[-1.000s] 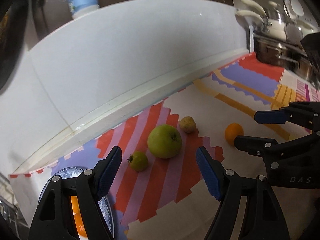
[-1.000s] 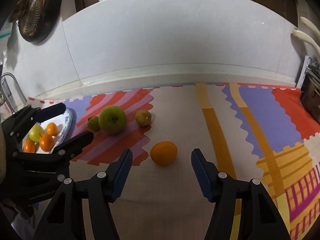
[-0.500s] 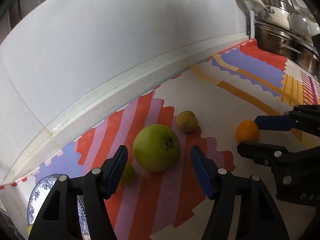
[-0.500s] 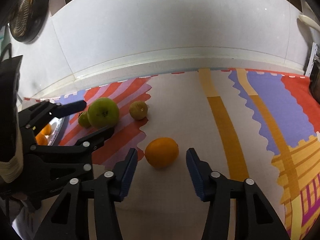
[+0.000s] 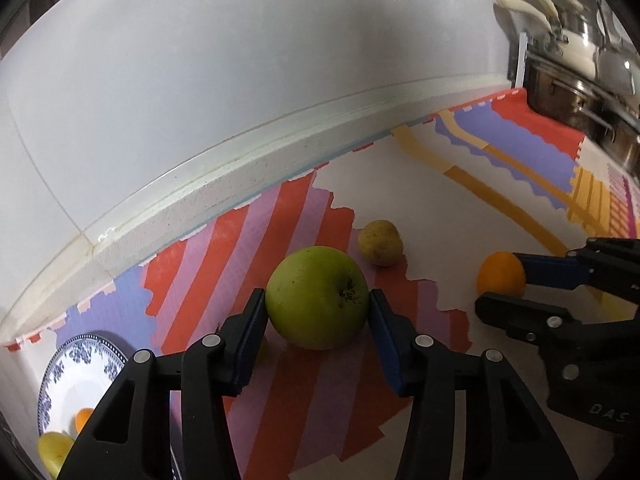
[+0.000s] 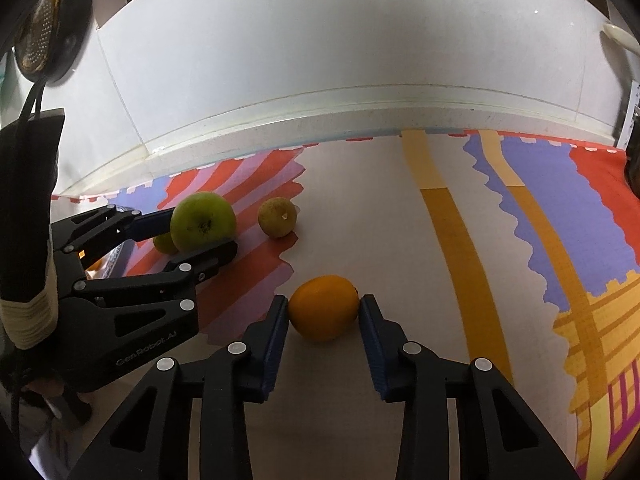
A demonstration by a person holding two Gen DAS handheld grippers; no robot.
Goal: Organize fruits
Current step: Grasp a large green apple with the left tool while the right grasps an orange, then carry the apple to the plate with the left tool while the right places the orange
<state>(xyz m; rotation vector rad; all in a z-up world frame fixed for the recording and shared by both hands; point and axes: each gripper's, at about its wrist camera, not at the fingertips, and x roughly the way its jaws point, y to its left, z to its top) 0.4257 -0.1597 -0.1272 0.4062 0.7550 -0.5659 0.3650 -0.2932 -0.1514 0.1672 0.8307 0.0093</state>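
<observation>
Two pickups are in hand: the left tool (image 5: 317,314) is closing on the green apple (image 5: 317,297), the right tool (image 6: 323,314) on the orange (image 6: 324,307) — contact seemingly made, both on the counter (image 6: 360,208). Next, firm grips, then lifts toward the plate (image 5: 68,368).

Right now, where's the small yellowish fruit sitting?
In both wrist views the small yellowish fruit lies free on the patterned mat, just right of the big green apple and behind the orange, toward the white backsplash.
</observation>
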